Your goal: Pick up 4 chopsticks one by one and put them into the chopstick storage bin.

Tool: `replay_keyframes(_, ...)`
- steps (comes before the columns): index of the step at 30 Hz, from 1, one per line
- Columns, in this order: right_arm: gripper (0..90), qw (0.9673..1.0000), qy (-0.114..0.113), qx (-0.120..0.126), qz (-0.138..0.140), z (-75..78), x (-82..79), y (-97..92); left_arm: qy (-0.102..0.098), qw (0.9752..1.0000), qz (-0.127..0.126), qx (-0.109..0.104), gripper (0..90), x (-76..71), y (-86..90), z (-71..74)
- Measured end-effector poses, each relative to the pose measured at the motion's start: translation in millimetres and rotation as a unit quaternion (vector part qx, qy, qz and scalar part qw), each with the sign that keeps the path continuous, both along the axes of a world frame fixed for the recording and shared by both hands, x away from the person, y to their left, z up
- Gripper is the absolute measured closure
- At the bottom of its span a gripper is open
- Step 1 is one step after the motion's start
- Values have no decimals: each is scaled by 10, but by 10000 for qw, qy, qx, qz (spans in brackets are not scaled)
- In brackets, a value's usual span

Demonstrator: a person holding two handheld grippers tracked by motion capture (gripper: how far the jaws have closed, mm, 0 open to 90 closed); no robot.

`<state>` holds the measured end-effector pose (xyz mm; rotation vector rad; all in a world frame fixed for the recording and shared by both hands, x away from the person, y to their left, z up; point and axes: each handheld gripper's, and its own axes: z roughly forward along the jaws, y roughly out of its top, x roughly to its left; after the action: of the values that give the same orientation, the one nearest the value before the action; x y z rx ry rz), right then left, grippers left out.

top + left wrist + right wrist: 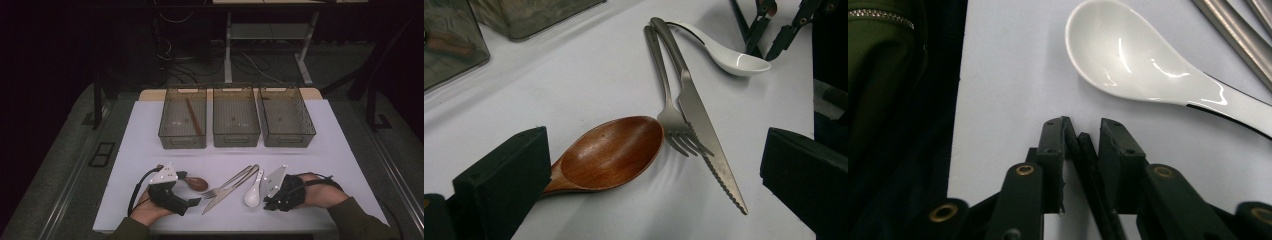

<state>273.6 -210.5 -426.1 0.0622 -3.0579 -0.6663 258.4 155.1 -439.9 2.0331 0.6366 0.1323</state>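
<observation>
bins: three see-through smoky plastic bins (182,141) (236,140) (288,140) in a row at the far edge | left bin: one slim brown wooden stick (194,116) lying slantwise | cutlery: steel fork (668,102) touching a serrated steel knife (704,125), handles crossed | surface: white tabletop (145,150) | behind: pale desk legs (228,47); loose cables (170,55) on the floor

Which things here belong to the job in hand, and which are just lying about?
In hand:
- brown wooden spoon, by the left gripper
- white ceramic spoon, by the right gripper

Lying about:
- steel fork
- serrated steel knife
- three clear plastic bins
</observation>
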Motion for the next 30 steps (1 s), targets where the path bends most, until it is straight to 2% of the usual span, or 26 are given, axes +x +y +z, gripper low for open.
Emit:
replay_keyframes(3, 771, 10000, -26, -5, -75, 2, 18, -14, -3, 10000, -5, 2, 0, 0, 1, 1)
replay_keyframes(8, 775, 9998, -51, 50, -199, -5, 83, -49, -4, 10000, -8, 5, 0, 2, 3, 1)
replay_keyframes(15, 779, 9969, -135, 183, -750, -18, 230, -163, -3, 10000, -9, 6, 0, 2, 1, 0)
replay_keyframes(21, 780, 9896, -300, 291, -1377, -30, 417, -275, 2, 10000, -8, 6, 0, 3, 1, -1)
replay_keyframes(24, 780, 9851, -259, 438, -1644, -24, 511, -320, 5, 10000, -6, 5, 0, 3, 1, -1)
replay_keyframes(27, 781, 9793, -255, 579, -1924, -9, 602, -352, 4, 10000, -3, 2, 0, 4, 1, -1)
replay_keyframes(30, 781, 9721, -302, 694, -2219, -6, 685, -369, 2, 10000, 0, -5, 0, 4, 1, 0)
